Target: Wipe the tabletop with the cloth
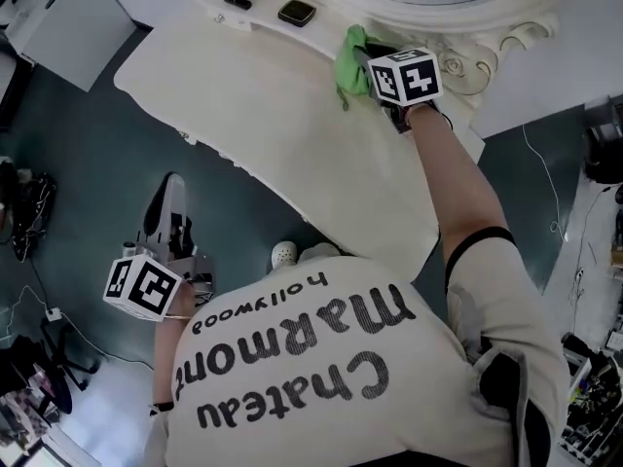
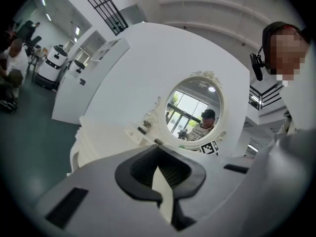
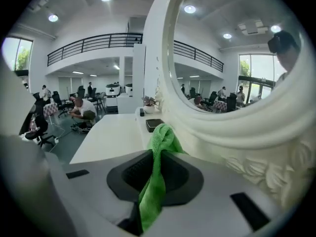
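While the right gripper (image 1: 370, 61) sits at the back of the tabletop (image 1: 282, 125), its jaws are clamped on the green cloth (image 1: 346, 71), which bunches against the foot of the mirror frame (image 1: 467, 66). Cloth is touching the surface there, right at the back edge. Left gripper (image 1: 167, 202) hangs off the table over the floor, jaws drawn together on nothing, playing no part.

Step looks like a wipe along the rear strip. Most of the top is bare and probably unwiped. To do it well:
- press the cloth flat, not as 1 tight wad
- pull in long overlapping passes toward the front edge
- skirt the dark flat object (image 1: 297, 13) near the mirror
- don't let the jaws scrape the carved frame.
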A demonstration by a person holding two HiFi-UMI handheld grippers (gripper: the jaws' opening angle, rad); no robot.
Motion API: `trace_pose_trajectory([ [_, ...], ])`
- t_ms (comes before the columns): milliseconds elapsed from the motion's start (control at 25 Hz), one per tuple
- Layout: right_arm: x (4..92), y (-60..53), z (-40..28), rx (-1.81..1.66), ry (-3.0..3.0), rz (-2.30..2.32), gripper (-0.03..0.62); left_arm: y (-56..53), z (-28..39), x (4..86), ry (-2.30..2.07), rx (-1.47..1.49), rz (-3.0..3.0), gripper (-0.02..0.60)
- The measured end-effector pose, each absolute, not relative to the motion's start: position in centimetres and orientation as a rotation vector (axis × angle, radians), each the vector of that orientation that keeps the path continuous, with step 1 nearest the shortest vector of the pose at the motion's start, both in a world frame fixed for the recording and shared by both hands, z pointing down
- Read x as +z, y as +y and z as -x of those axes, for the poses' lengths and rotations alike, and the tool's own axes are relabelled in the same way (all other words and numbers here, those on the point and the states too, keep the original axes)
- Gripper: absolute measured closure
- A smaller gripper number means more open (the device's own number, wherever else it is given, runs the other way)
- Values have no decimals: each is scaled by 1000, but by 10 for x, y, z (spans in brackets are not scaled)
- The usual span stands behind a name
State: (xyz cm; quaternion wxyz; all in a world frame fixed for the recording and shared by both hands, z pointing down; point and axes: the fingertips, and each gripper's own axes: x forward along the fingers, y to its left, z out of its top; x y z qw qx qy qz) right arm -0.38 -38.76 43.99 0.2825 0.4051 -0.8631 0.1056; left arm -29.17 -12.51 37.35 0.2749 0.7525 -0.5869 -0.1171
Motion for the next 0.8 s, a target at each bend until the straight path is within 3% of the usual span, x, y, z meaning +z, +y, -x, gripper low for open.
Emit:
trace_pose_trajectory([
  [360, 465, -417, 52, 177, -2261, -1005, 534, -92, 362, 384, -1841, -337, -1848, 574],
  [800, 478, -431, 78, 59, -2189, -939, 534, -112, 333, 367, -1778, -368, -1925, 574],
])
